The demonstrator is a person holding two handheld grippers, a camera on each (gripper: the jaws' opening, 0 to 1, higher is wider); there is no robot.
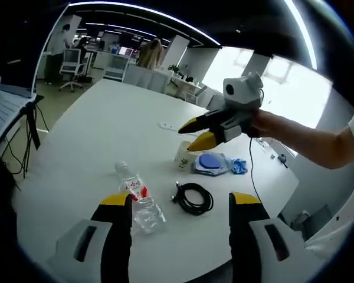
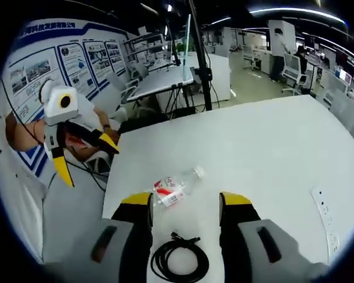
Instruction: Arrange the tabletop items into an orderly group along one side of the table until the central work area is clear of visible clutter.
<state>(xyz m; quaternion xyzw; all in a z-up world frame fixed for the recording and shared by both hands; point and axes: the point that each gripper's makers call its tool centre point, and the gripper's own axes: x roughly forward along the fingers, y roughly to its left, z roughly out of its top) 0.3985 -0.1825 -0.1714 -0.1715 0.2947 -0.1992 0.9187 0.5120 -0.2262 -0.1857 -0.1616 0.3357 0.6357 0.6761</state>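
Observation:
A clear plastic bottle (image 1: 138,199) (image 2: 176,181) with a red label lies on its side on the white table (image 1: 100,135) (image 2: 253,147). Beside it is a coiled black cable (image 1: 193,198) (image 2: 178,260). A paper cup (image 1: 183,155) stands next to a blue round item in a clear wrapper (image 1: 213,163). My left gripper (image 1: 180,203) is open, its jaws either side of the bottle and cable but short of them. It also shows off the table's edge (image 2: 87,156). My right gripper (image 2: 187,203) is open above the cable, and hangs just over the cup (image 1: 194,134).
A white power strip (image 1: 168,125) (image 2: 325,215) lies further out on the table. Beyond the table stand office chairs (image 1: 71,65), desks (image 2: 159,79), a black stand (image 2: 202,65) and people. A person's arm (image 1: 307,138) reaches in from the right.

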